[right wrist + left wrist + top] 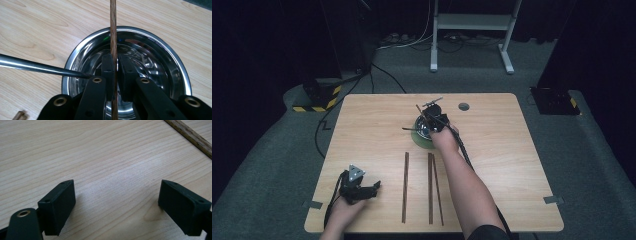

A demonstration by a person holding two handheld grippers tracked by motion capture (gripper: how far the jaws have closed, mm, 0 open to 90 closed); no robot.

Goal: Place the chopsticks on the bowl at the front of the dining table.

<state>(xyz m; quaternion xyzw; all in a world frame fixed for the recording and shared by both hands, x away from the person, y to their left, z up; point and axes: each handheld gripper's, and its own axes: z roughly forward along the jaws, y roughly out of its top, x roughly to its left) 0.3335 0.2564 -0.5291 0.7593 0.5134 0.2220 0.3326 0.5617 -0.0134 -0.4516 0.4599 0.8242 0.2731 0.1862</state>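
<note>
A shiny steel bowl (424,131) (172,57) stands on a green mat (421,143) at the middle of the wooden table (512,150). My right gripper (435,121) (115,65) hovers right over the bowl, shut on a thin wooden chopstick (113,25) that runs straight along between its jaws. A dark metal stick (30,65) leans in the bowl and pokes out over its rim. My left gripper (358,188) (117,186) rests low over bare table near the front left, open, with nothing between its jaws.
Three wooden chopsticks lie lengthwise on the table in front of the bowl: one alone (405,186), two close together (431,187). One of them (192,137) crosses a corner of the left gripper view. A round grommet hole (463,106) sits behind the bowl.
</note>
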